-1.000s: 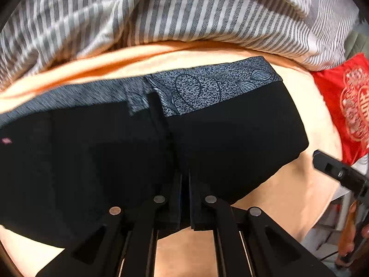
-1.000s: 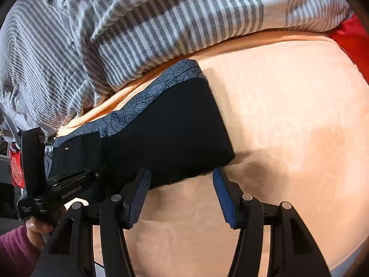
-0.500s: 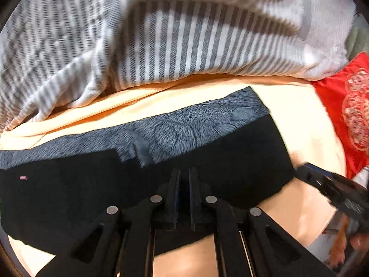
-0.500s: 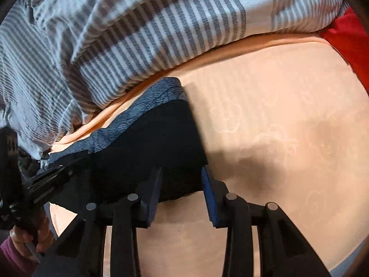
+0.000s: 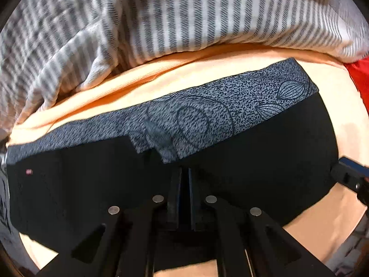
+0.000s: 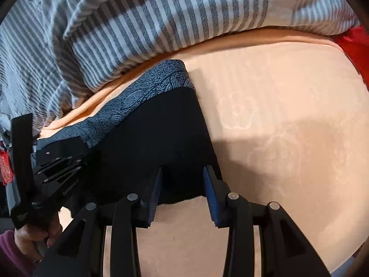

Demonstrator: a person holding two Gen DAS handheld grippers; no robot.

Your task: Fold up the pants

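Black pants lie on the bed, long axis running left-right. Left tongs pinch their middle fabric; right tongs, just narrowed but apart, straddle the right end's near edge.

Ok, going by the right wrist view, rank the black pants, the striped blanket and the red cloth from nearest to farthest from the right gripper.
1. Black pants, their edge between the right gripper's open fingers.
2. Striped blanket, beyond the pants, across the top.
3. Red cloth, far upper right corner.

sheet right of pants open, striped duvet blocks far side
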